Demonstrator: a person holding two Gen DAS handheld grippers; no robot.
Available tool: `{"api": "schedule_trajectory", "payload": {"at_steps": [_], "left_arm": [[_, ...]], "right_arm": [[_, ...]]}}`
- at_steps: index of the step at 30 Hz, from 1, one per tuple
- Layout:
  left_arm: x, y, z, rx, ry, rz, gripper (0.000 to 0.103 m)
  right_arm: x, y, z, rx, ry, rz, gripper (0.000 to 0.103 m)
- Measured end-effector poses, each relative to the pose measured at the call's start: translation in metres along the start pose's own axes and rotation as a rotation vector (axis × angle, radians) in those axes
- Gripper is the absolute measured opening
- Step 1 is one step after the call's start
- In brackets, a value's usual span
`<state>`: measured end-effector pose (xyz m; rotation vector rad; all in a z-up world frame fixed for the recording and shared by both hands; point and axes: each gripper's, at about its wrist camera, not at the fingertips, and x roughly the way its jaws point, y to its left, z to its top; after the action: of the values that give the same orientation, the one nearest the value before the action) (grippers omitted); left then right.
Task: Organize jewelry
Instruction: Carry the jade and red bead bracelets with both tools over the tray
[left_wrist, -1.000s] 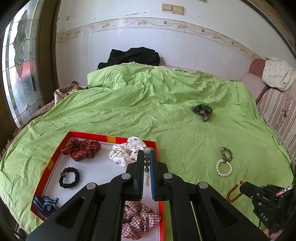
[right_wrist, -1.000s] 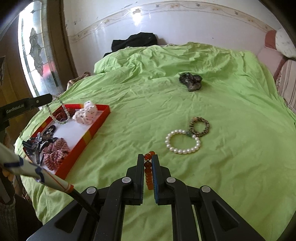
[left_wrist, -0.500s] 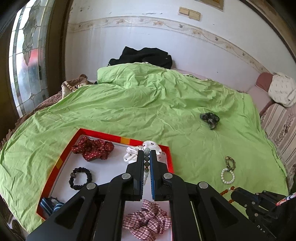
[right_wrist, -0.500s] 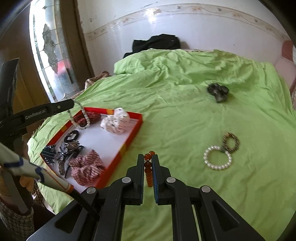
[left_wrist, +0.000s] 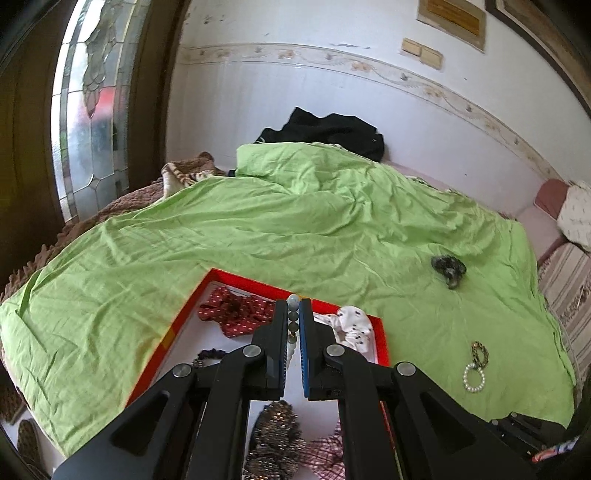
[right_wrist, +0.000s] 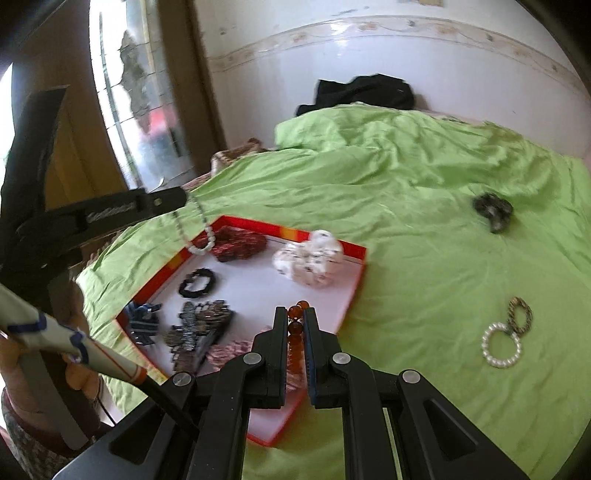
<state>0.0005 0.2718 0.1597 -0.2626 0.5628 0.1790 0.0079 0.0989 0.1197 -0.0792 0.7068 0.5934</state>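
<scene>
Now over the red tray (right_wrist: 354, 291), having swung in from the bedspread (right_wrist: 424, 258): right gripper (right_wrist: 295, 325) clamped on amber beads (right_wrist: 297, 317), left gripper (left_wrist: 293, 317) clamped on grey bead strand (left_wrist: 293, 314) at 10 o'clock. Ready for release.

The bedspread (right_wrist: 424, 221) is bright lime green, and on it sits a tray (right_wrist: 258, 224) with a red rim, one yellow patch on that rim and a white floor, holding a dark red scrunchie with pale dots (right_wrist: 240, 242) at its 11 o'clock, a white scrunchie with black dots (right_wrist: 310, 258) at 1 o'clock, a black beaded band (right_wrist: 197, 282) at 9 o'clock and a pink-and-white checked scrunchie (left_wrist: 325, 454) near 6 o'clock. Amber-orange beads (right_wrist: 297, 321) show between black fingers lined with blue (right_wrist: 308, 350), while grey and pale blue-white beads (left_wrist: 293, 314) show in the other black pair. At 3 o'clock from the tray lie a white pearl bracelet (right_wrist: 500, 345) touching a brown-and-gold mottled band (right_wrist: 521, 314), with a dark grey patterned scrunchie (right_wrist: 493, 212) toward 1 o'clock.
</scene>
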Motion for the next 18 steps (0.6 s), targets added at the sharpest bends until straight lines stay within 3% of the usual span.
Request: {"api": "schedule_trajectory", "payload": {"at_steps": [18], "left_arm": [[0.033, 0.003, -0.006, 0.014, 0.068, -0.008, 0.005]], "right_arm": [[0.032, -0.002, 0.029, -0.038, 0.028, -0.026, 0.009]]}}
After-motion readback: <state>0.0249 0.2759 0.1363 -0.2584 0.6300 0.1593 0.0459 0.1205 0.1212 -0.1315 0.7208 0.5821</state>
